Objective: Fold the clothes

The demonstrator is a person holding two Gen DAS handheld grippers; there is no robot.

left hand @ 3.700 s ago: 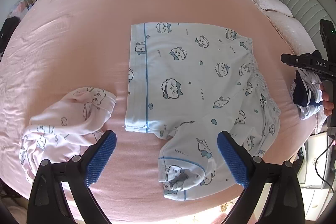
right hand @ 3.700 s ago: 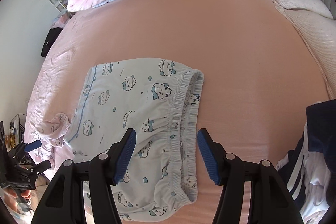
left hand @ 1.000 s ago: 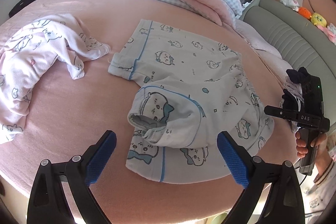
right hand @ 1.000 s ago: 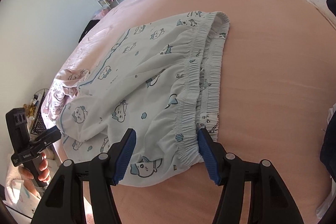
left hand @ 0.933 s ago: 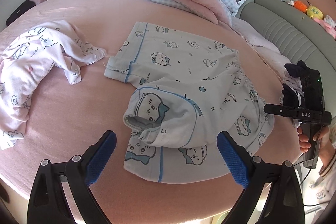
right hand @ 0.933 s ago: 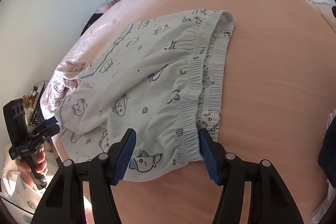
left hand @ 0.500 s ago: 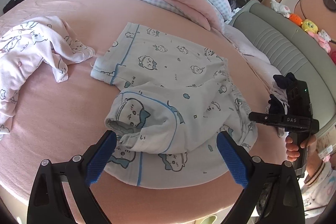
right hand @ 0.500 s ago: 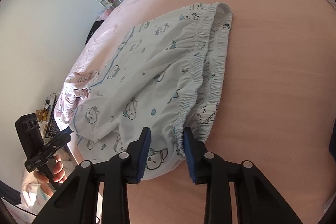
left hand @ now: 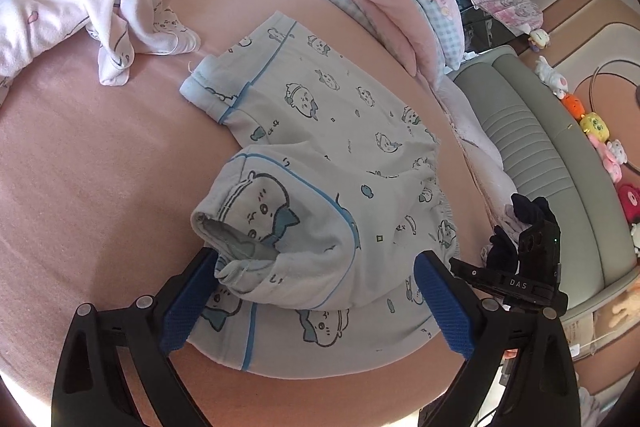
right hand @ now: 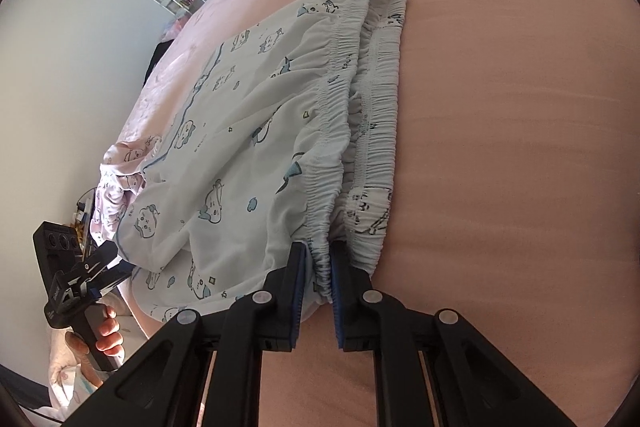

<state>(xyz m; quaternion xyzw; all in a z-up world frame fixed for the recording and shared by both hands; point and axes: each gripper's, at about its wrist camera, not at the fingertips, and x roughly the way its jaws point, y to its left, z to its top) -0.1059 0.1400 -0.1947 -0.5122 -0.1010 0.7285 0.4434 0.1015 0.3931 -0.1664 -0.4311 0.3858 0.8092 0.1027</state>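
The soft, floppy shorts [left hand: 320, 163] lie on the pink bed [left hand: 80, 187]. The right gripper [right hand: 318, 277] fingers are closing on the stretchy waistband at 6 o'clock. The left gripper [left hand: 312, 311] fingers stand wide apart around the leg cuff, a good hold.

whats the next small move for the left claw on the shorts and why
Probably close the left claw on the rumpled leg hem of the pale blue cartoon-print shorts. It is open around that hem, while the right claw is closing on the elastic waistband, so both ends could then lift together.
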